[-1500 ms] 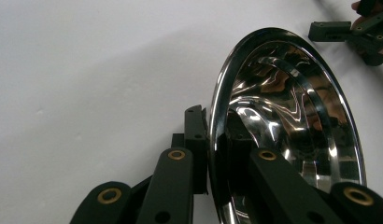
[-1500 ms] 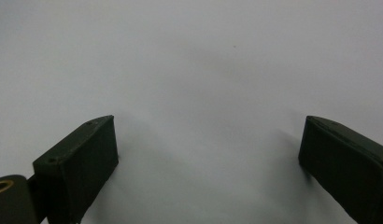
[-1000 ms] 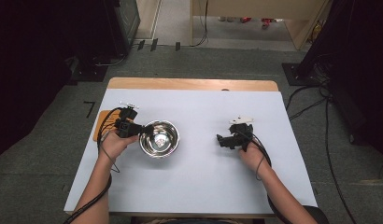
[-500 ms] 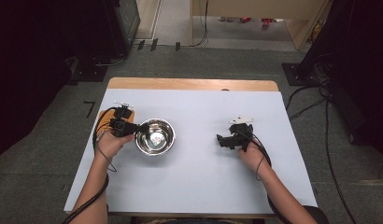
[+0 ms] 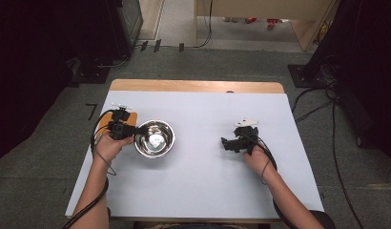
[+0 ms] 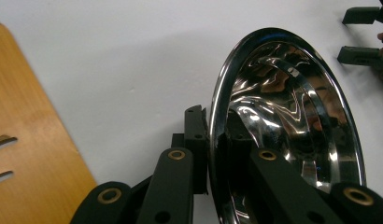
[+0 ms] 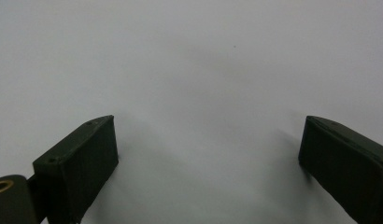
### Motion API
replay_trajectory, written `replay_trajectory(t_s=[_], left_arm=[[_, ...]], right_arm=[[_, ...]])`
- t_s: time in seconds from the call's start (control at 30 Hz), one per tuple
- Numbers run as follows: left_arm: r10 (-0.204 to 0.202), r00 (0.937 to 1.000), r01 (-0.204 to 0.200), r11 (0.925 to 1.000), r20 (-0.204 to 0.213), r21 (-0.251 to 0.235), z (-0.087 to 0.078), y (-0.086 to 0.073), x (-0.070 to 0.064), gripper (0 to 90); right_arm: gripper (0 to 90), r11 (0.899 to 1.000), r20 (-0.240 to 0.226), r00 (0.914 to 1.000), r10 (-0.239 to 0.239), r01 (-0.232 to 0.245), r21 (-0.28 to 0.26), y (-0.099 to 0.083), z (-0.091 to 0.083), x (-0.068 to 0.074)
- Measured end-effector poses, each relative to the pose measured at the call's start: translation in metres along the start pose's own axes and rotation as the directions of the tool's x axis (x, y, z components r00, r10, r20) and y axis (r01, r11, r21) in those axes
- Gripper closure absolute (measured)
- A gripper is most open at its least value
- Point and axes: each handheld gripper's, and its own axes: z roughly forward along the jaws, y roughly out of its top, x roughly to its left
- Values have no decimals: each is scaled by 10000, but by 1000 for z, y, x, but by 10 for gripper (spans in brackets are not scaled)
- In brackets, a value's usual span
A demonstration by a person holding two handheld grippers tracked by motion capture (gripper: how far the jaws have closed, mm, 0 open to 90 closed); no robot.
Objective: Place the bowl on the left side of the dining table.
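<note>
Gripping the rim of the steel bowl (image 5: 155, 139), your left gripper (image 5: 128, 130) has one jaw outside the wall and one inside, clamped on it at the left of the white table (image 5: 203, 191). Your right gripper (image 5: 225, 143) rests well apart to the right, jaws spread wide over bare tabletop.

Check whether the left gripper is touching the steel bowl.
Touching. The left gripper view shows the left gripper clamped on the steel bowl: one jaw presses outside the rim, the other inside.
</note>
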Motion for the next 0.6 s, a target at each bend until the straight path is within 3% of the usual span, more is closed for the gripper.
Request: replay_trajectory(t_s=[0.6], left_arm=[[-448,9982,439,9987,-404,-247,-10,-3,13,846]], right_arm=[[44,10000,1,10000,4,-4,3,0,0,0]])
